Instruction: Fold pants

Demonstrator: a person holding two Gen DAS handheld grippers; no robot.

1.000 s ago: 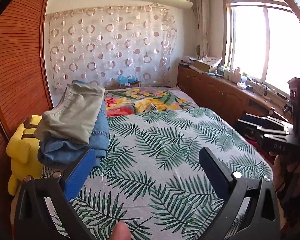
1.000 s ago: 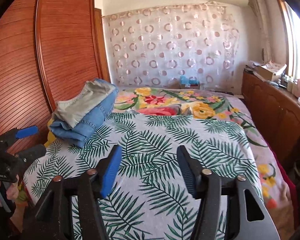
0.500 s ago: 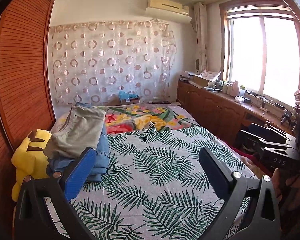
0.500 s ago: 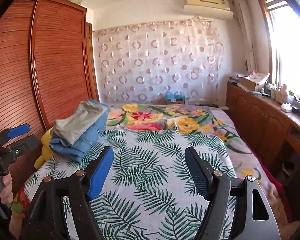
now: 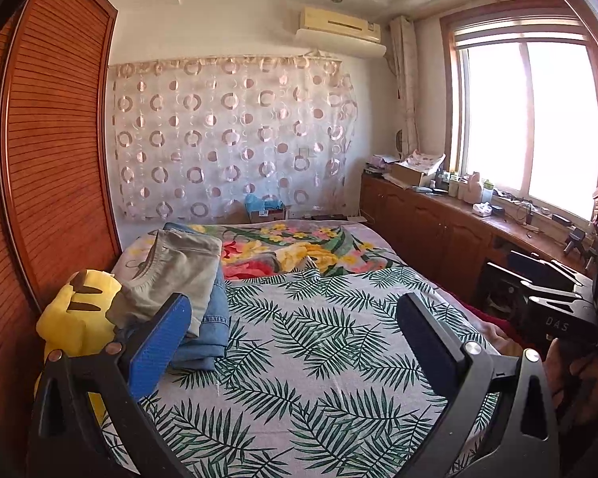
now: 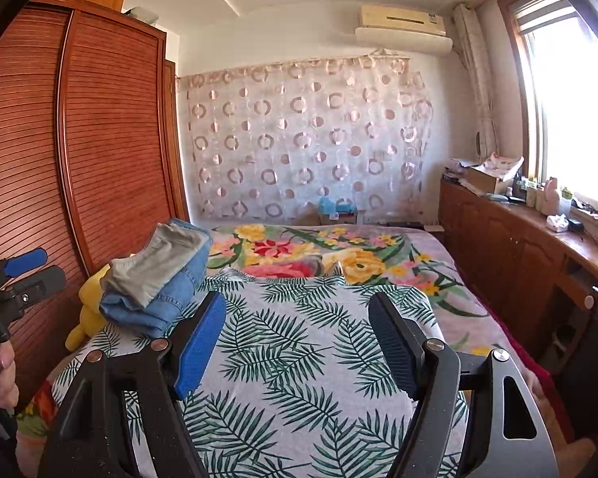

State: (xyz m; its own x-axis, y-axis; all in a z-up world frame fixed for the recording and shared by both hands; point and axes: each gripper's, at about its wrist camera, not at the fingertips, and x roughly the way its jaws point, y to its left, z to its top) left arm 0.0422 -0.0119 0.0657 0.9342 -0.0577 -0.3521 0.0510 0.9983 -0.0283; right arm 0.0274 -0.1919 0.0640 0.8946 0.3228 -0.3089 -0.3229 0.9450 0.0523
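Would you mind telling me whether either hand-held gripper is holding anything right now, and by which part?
Nothing is held. The left hand-held gripper and the right hand-held gripper are both open over the bed, and the folded pants lie stacked, untouched.

A yellow plush toy (image 5: 77,310) beside the wooden wardrobe (image 5: 52,167) was half hidden, its lower body behind the left gripper (image 5: 291,334) frame and its right side under the stack of folded pants (image 5: 179,275). The blue jeans (image 6: 171,294) in that stack were mostly covered by the grey pair on top. On the counter opposite the wardrobe, small bottles and clutter (image 5: 466,189) were too small to identify. The window (image 5: 530,119) above them was washed out white.
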